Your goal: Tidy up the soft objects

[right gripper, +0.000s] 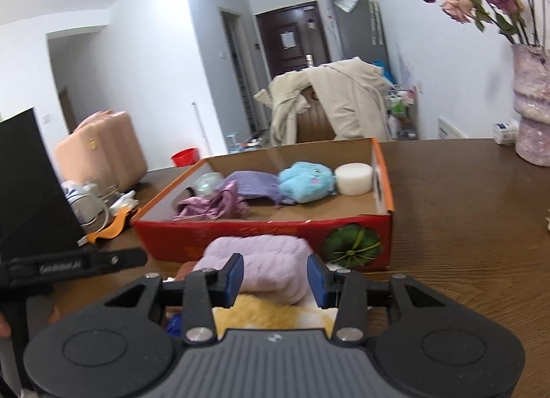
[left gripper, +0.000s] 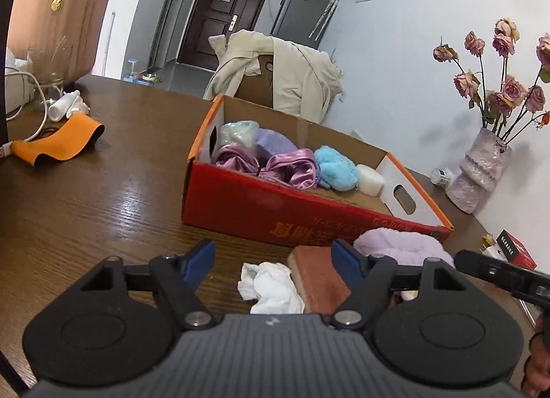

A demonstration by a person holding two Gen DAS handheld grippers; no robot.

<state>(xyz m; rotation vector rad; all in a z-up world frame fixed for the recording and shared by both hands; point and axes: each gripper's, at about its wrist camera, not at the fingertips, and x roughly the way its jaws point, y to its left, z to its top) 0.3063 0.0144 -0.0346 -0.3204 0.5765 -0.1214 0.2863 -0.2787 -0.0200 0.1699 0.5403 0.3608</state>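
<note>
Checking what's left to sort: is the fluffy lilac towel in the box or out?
Out. The lilac towel lies on the table against the red box's outer front wall.

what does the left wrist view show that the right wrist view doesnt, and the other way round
Only the left wrist view: a white cloth and a pink sponge block lying between the open fingers of the left hand-held gripper, plus a red and black packet.

Only the right wrist view: a red bucket on the floor, the green pumpkin print on the box front, and yellow fluffy fabric under the right hand-held gripper.

Both: the red cardboard box, its blue plush, and the lilac towel.
</note>
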